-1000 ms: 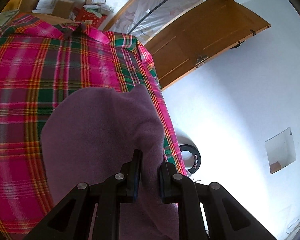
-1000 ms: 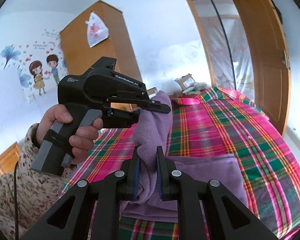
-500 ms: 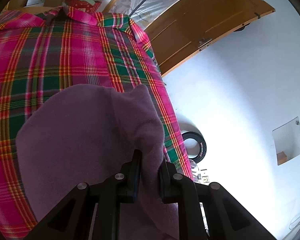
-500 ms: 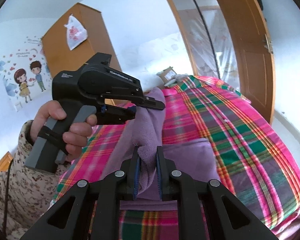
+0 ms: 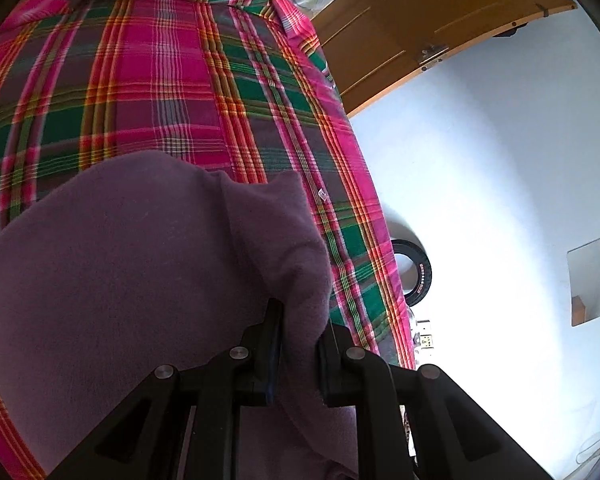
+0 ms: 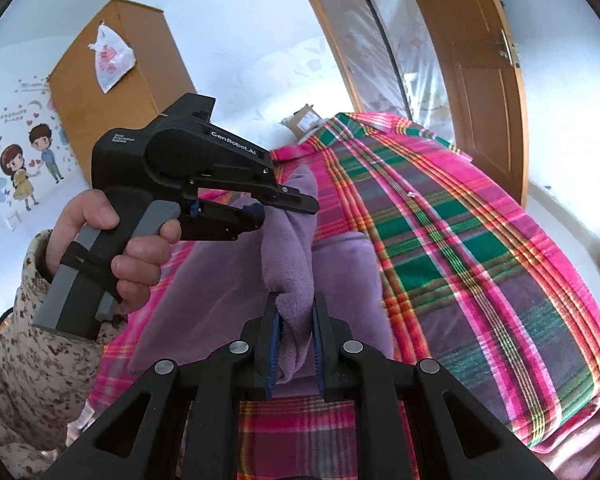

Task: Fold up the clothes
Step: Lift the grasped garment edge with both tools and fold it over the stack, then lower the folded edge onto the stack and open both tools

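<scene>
Fabric first: purple fleece garment (image 6: 342, 280) lies on a bed w/ a pink-green plaid cover (image 6: 480, 248), part of it lifted off the cover by both tongs. Right tongs (image 6: 294, 320) are narrow, clamped on a bunched fold of the fleece at the near edge of the bed; blue pads press the cloth from both sides. Left tongs (image 6: 274, 208), seen in the right wrist view, are held by a hand (image 6: 112, 248) in a floral sleeve (image 6: 32, 360) and pinch the same fleece higher up, so a raised ridge of cloth runs between the two grips. In the left wrist view those tongs (image 5: 300, 344) are likewise narrow, closed on a fleece edge, w/ the rest of the garment (image 5: 140, 264) spreading left over the plaid. Beyond the garment, toward the far end, the cover is bare. Bed's right edge drops to a pale floor (image 5: 480, 200), where a black ring-shaped object (image 5: 418, 276) sits near the bed side. Wooden door (image 6: 480, 72) stands far right; wooden wardrobe (image 6: 128, 92) far left w/ a plastic bag (image 6: 112, 56) hanging on it.
</scene>
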{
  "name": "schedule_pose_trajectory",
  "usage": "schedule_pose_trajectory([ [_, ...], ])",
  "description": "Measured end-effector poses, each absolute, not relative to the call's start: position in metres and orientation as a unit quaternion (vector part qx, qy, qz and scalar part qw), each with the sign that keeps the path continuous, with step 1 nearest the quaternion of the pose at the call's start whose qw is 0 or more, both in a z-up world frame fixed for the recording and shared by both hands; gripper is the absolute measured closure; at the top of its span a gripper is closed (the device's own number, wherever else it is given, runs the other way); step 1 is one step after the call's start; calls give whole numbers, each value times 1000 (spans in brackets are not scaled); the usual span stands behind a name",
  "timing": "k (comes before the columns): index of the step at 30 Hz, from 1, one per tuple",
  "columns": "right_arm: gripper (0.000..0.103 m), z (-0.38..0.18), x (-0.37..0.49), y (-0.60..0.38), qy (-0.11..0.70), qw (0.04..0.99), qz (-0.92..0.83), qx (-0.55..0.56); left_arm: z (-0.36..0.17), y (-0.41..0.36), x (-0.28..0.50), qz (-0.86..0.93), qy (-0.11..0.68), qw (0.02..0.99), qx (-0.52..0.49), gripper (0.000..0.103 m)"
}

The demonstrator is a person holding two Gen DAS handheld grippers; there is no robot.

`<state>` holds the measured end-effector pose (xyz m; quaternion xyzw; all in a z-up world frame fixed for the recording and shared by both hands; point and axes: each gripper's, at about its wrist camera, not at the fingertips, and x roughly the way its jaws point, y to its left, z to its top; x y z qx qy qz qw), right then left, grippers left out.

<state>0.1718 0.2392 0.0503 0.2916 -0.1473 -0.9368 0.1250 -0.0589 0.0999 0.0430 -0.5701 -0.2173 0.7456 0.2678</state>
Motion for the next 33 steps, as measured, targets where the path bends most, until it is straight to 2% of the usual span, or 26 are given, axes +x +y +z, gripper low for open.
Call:
schedule_pose_trajectory([
  [6,88,41,167,245,-154,120,-931,308,31,106,-65,736,-214,265,-585,87],
  [16,86,28,166,258,-180,112,-922,323,36,105,-75,737,-205,281,-580,78],
  [22,86,26,166,265,-190,93,-921,328,67,85,-62,781,-177,287,-525,78],
  [33,83,34,173,282,-180,28,-929,321,60,22,-54,781,-218,243,-533,78],
])
